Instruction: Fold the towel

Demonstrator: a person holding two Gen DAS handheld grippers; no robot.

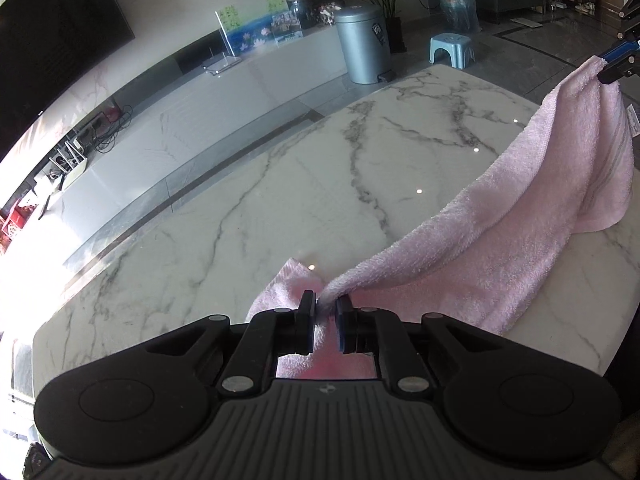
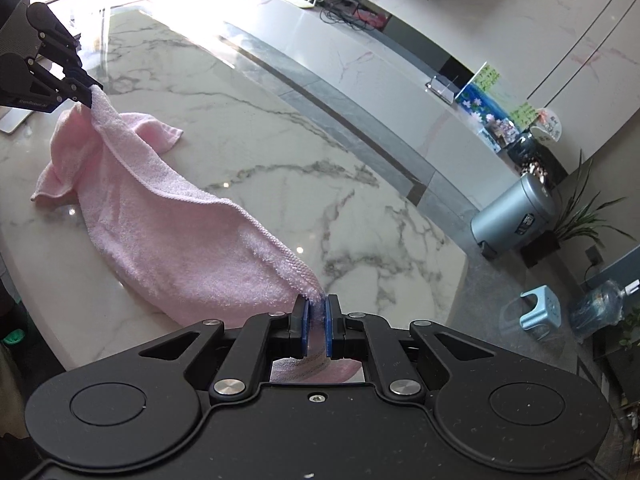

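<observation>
One marble table (image 1: 280, 184) carries most of the pink towel (image 2: 168, 224), which sags between two raised corners; no neat fold shows yet, so the folding is still to do. Left gripper (image 1: 325, 307) and right gripper (image 2: 316, 307) each pinch a corner, jaws nearly closed.

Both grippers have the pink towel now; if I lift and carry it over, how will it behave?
Probably floppy: the pink towel sags between left gripper and right gripper. Likely light. Its terry pile should drag, not slide, on the marble table.
</observation>
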